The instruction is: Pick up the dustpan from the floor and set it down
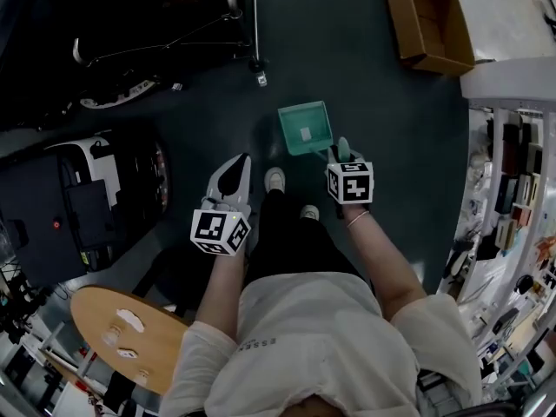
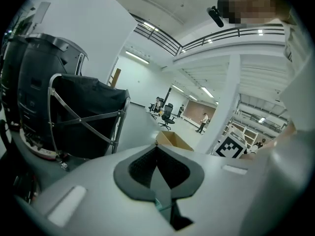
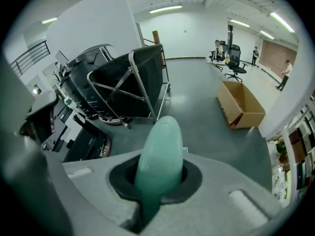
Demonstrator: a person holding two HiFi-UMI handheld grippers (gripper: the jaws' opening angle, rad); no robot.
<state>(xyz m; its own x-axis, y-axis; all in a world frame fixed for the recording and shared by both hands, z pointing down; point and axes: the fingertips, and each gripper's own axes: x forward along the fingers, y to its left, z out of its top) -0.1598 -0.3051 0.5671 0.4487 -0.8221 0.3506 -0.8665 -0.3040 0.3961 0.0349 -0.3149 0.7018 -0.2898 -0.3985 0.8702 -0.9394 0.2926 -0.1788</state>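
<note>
A green dustpan (image 1: pixel 306 129) lies ahead of the person's shoes (image 1: pixel 275 179), its pan pointing away over the dark floor. My right gripper (image 1: pixel 341 156) is shut on its handle. In the right gripper view the rounded green handle (image 3: pixel 160 156) rises between the pads of the right gripper (image 3: pixel 157 183). Whether the pan touches the floor I cannot tell. My left gripper (image 1: pixel 234 174) hangs to the left of the dustpan, apart from it. In its own view the left gripper (image 2: pixel 157 168) has its black pads pressed together with nothing held.
An open cardboard box (image 1: pixel 430 20) sits at the far right. A black folding cart (image 3: pixel 133 87) and dark equipment (image 1: pixel 78 207) fill the left side. Shelving (image 1: pixel 512 189) runs along the right. A round wooden seat (image 1: pixel 122 324) is at the lower left.
</note>
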